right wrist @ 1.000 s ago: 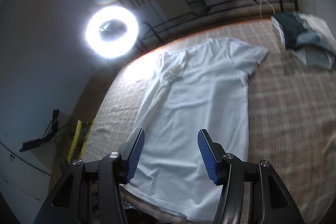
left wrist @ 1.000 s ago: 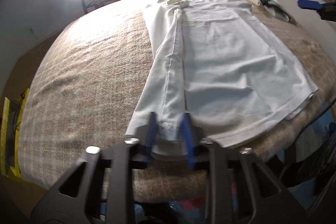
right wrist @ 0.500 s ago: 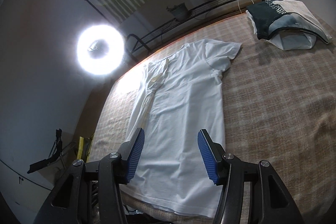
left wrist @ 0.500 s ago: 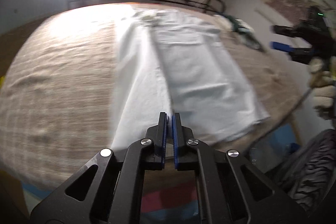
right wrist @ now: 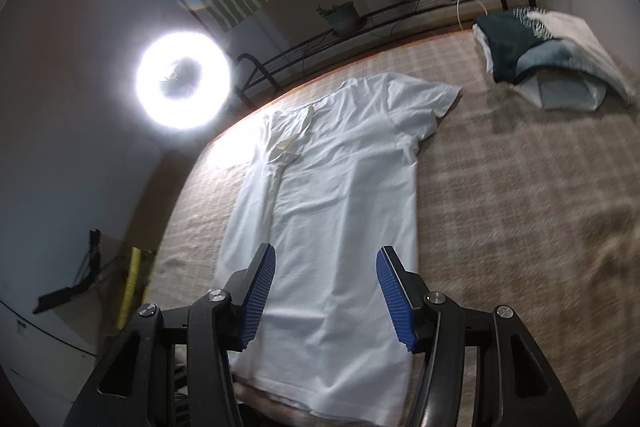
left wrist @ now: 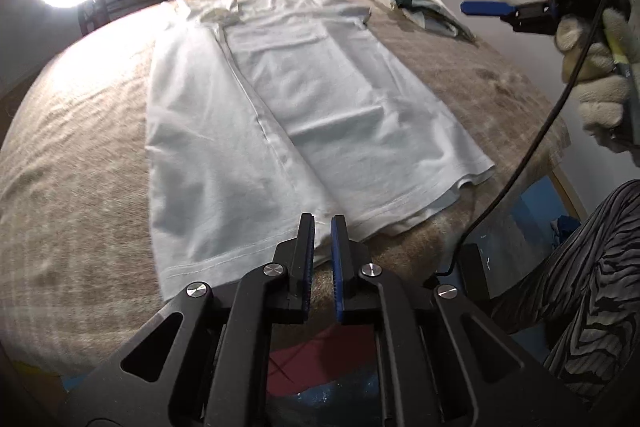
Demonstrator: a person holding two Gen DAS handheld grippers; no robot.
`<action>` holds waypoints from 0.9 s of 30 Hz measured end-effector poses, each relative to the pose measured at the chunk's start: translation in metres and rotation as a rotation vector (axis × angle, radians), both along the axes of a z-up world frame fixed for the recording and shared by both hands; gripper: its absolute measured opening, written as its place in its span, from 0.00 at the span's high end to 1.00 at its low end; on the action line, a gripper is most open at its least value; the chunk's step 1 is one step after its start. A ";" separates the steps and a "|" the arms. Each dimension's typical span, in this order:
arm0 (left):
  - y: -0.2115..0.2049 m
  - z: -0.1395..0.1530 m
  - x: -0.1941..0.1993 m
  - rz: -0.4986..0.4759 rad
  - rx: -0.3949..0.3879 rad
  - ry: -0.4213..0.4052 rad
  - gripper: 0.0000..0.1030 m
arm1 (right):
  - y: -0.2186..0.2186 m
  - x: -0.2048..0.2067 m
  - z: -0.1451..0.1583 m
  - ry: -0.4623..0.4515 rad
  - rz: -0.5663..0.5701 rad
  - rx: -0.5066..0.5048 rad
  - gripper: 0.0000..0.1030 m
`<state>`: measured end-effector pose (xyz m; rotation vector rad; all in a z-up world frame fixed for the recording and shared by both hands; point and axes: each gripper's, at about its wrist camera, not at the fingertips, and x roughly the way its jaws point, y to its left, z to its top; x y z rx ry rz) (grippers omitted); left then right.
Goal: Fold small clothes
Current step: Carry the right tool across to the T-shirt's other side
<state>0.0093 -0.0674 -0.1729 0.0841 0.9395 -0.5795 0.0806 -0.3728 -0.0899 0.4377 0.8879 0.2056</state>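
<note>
A checked bed carries a white shirt, its left side folded inward; the near hem is cut off behind the right gripper, jaws open and empty. The left gripper jaws are opening, nothing between. Folded clothes lie far right, blurred.

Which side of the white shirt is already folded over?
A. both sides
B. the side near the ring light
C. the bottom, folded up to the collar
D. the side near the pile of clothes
B: the shirt has its flap folded inward on the ring light side, while the sleeve toward the pile of clothes lies spread out flat.
</note>
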 end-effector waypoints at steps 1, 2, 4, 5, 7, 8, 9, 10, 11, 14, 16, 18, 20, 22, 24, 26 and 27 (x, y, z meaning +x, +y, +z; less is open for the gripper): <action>0.002 0.004 0.000 0.012 -0.004 -0.011 0.94 | 0.000 -0.001 0.001 -0.007 -0.001 -0.009 0.45; 0.003 0.007 -0.001 0.023 -0.012 -0.024 0.94 | -0.001 -0.001 0.002 -0.014 0.000 -0.017 0.45; 0.002 0.015 0.000 0.037 -0.029 -0.055 0.94 | -0.003 -0.003 0.006 -0.032 0.001 -0.038 0.45; 0.000 0.019 0.001 0.040 -0.033 -0.068 0.94 | -0.005 -0.005 0.008 -0.043 0.001 -0.051 0.45; -0.009 0.024 0.003 0.035 -0.043 -0.087 0.94 | -0.010 -0.007 0.013 -0.069 -0.001 -0.075 0.45; -0.015 0.027 0.005 0.025 -0.055 -0.091 0.94 | -0.013 -0.009 0.016 -0.081 0.000 -0.085 0.45; -0.022 0.029 0.005 0.014 -0.064 -0.095 0.94 | -0.017 -0.010 0.019 -0.092 0.000 -0.095 0.45; -0.030 0.030 0.006 0.000 -0.068 -0.101 0.94 | -0.021 -0.012 0.021 -0.100 -0.002 -0.102 0.45; -0.040 0.031 0.005 -0.019 -0.067 -0.109 0.94 | -0.026 -0.013 0.022 -0.106 -0.005 -0.107 0.45; -0.073 0.030 0.000 -0.095 -0.051 -0.130 0.94 | -0.042 -0.013 0.021 -0.097 0.010 -0.079 0.45; -0.095 0.026 -0.002 -0.148 -0.042 -0.125 0.94 | -0.054 -0.015 0.020 -0.091 0.003 -0.086 0.45; -0.115 0.020 -0.004 -0.197 -0.041 -0.103 0.94 | -0.065 -0.017 0.019 -0.091 -0.006 -0.090 0.45; -0.134 0.012 -0.006 -0.246 -0.031 -0.077 0.94 | -0.078 -0.020 0.017 -0.093 -0.009 -0.074 0.45; -0.148 0.006 -0.009 -0.286 -0.020 -0.059 0.93 | -0.092 -0.025 0.016 -0.094 -0.015 -0.058 0.45; -0.160 0.000 -0.010 -0.313 -0.002 -0.044 0.59 | -0.106 -0.029 0.014 -0.092 -0.037 -0.057 0.45; -0.169 -0.004 -0.011 -0.334 -0.019 -0.025 0.42 | -0.118 -0.031 0.010 -0.082 -0.060 -0.047 0.45; -0.172 -0.005 -0.012 -0.340 -0.022 -0.018 0.42 | -0.126 -0.032 0.007 -0.073 -0.073 -0.034 0.45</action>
